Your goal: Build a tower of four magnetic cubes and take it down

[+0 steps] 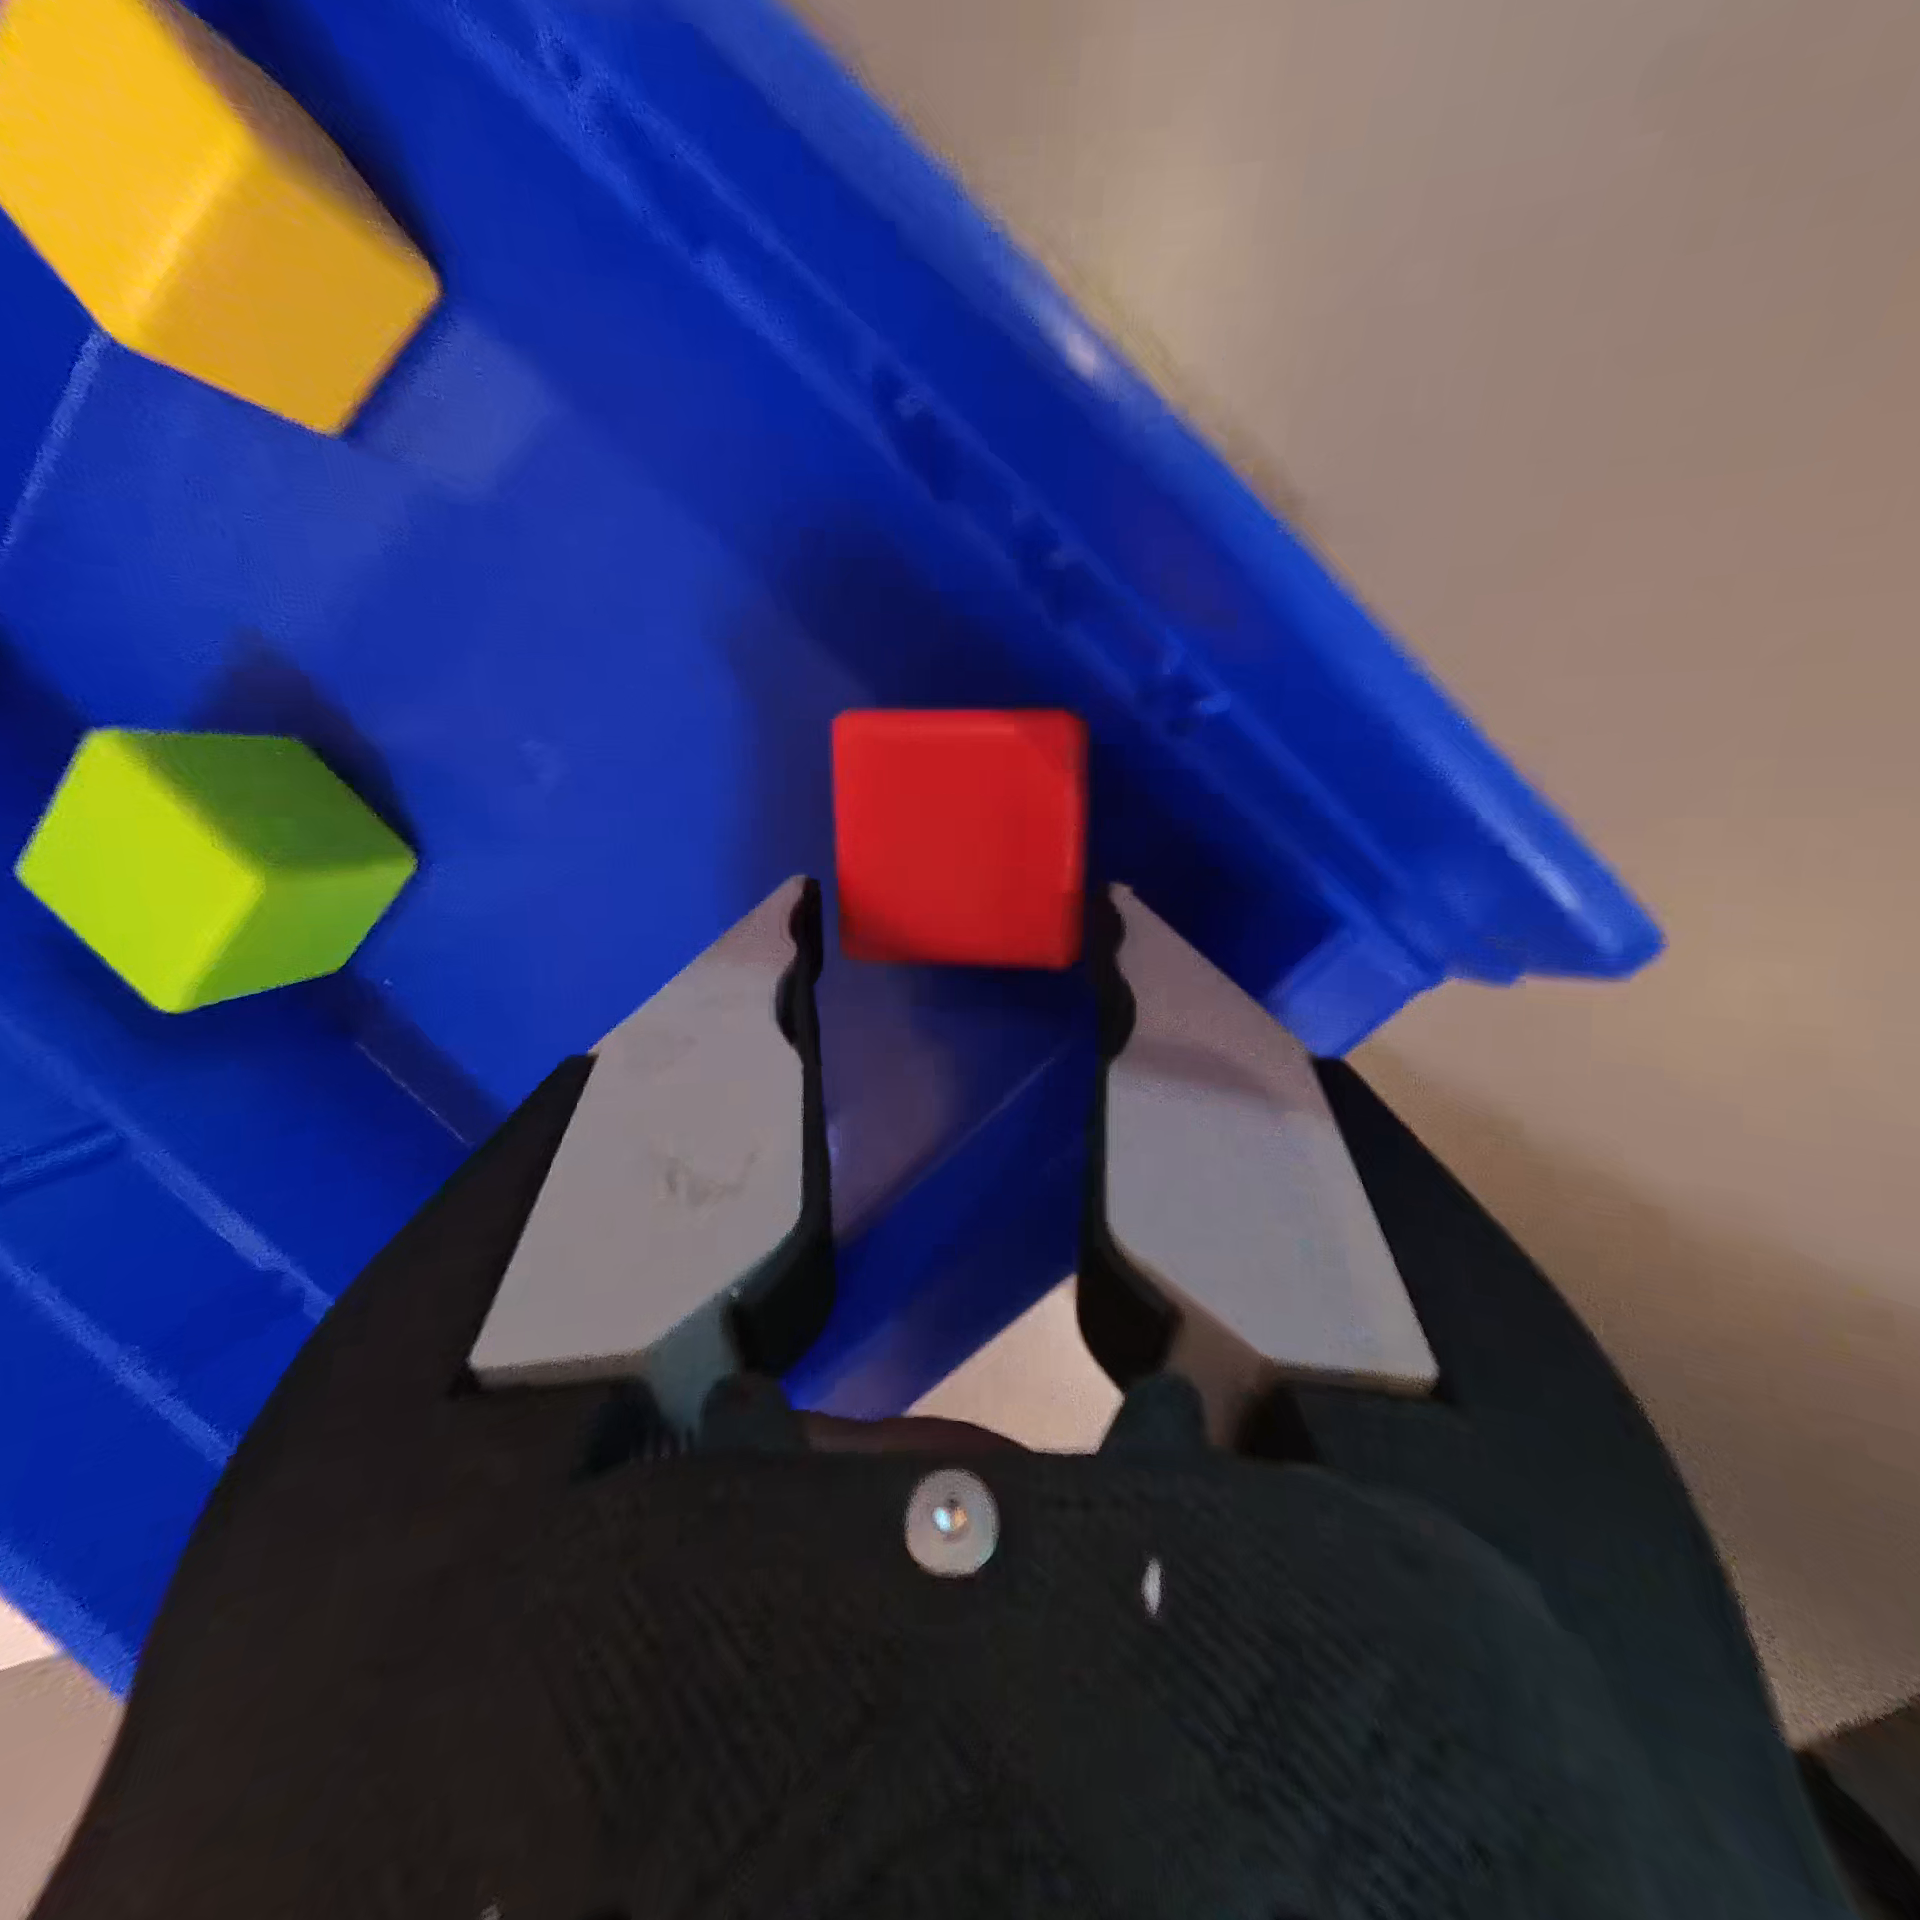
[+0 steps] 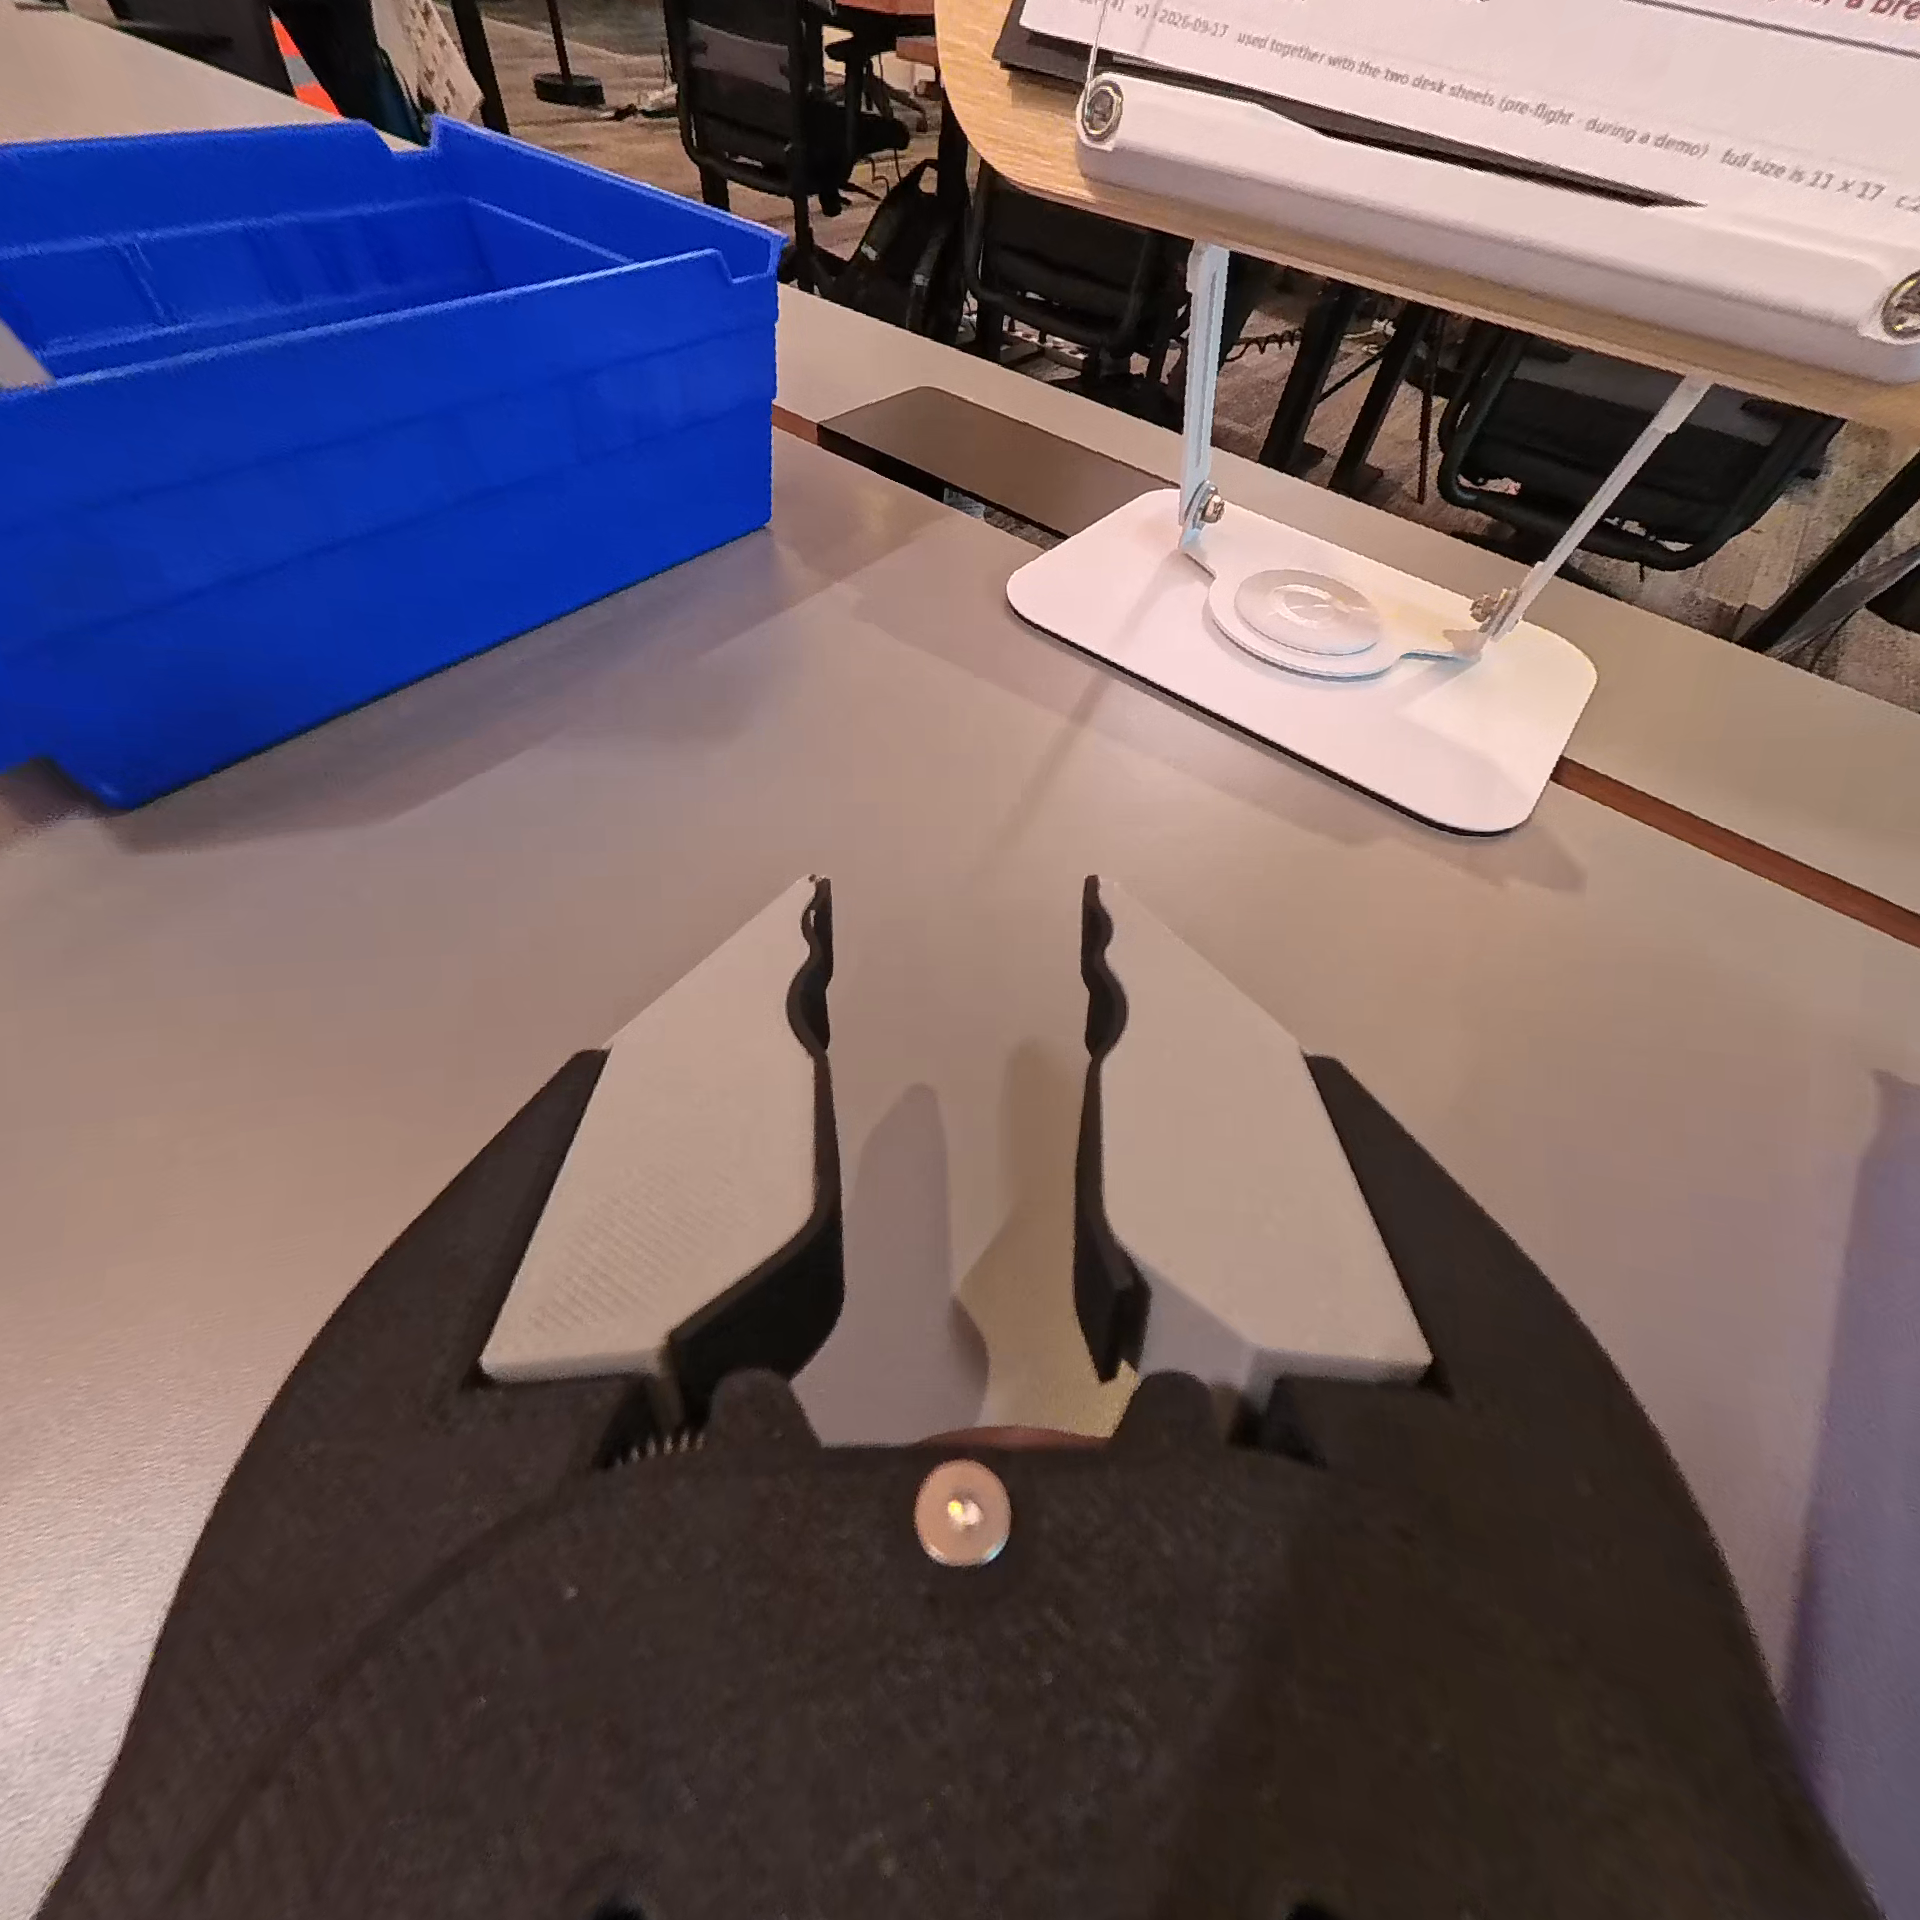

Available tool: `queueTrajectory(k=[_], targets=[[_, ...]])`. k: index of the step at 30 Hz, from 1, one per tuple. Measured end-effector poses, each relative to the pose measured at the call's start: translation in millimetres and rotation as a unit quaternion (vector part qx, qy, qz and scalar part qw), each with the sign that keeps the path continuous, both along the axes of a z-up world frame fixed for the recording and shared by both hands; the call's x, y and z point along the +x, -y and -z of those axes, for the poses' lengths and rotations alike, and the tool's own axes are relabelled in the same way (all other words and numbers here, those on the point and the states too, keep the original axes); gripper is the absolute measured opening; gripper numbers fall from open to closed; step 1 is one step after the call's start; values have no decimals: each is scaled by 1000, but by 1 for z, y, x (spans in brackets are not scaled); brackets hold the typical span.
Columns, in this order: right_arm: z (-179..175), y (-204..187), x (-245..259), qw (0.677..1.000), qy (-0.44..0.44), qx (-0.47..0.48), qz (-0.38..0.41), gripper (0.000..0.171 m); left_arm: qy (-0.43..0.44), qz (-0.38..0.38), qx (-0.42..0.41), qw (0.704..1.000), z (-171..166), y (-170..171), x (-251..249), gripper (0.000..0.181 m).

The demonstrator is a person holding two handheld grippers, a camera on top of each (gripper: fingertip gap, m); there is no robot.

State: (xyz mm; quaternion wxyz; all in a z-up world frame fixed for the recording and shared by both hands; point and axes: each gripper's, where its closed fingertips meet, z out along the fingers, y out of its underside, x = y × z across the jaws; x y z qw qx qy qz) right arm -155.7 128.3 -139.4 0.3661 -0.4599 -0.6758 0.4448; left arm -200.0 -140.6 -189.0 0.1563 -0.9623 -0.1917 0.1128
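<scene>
In the left wrist view, my left gripper (image 1: 958, 888) has its fingertips against the two sides of a red cube (image 1: 961, 821), gripping its near end inside the blue bin (image 1: 644, 582), close to the bin's right wall. A green cube (image 1: 208, 868) lies on the bin floor to the left. A yellow cube (image 1: 197, 197) lies farther back at the upper left. In the right wrist view, my right gripper (image 2: 956, 894) is open and empty over the grey table (image 2: 520, 935). The same blue bin (image 2: 364, 468) stands at its upper left, its inside mostly hidden.
A white stand (image 2: 1320, 665) with a tilted board holding printed sheets (image 2: 1507, 135) stands on the table at the right. A dark flat panel (image 2: 966, 447) lies beyond the bin. Chairs and desk legs stand past the table's far edge.
</scene>
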Motion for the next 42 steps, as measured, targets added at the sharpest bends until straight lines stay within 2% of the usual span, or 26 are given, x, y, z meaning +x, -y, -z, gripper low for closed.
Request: queueTrajectory(k=[7, 9, 14, 20, 24, 29, 34, 37, 42], targets=[[-1, -1, 0, 1000, 1, -6, -1, 44, -36, 7, 13, 999, -7, -15, -9, 50], [-1, 0, 0, 1000, 2, -6, -2, 44, -31, 5, 29, 999, -8, -18, -8, 44], [-3, 2, 2, 1000, -2, -4, -7, 44, -46, -21, 34, 998, -13, -9, -16, 43], [-7, 1, 2, 1000, -7, -14, -7, 43, -111, -112, 92, 983, -61, 14, -40, 42], [-9, -1, 2, 1000, -8, -17, -4, 43, -143, -130, 143, 971, -105, 9, -38, 42], [-19, -15, 1, 999, -20, -26, 13, 43, -165, -97, 179, 965, -147, -32, -16, 43], [-36, -57, 1, 996, -45, -10, 75, 42, -175, -30, 200, 963, -160, -105, 24, 42], [-46, -89, 3, 990, -61, 15, 124, 42, -150, 18, 198, 969, -136, -153, 54, 42], [-55, -123, 7, 984, -73, 9, 165, 42, -116, 82, 126, 982, -56, -207, 83, 42]])
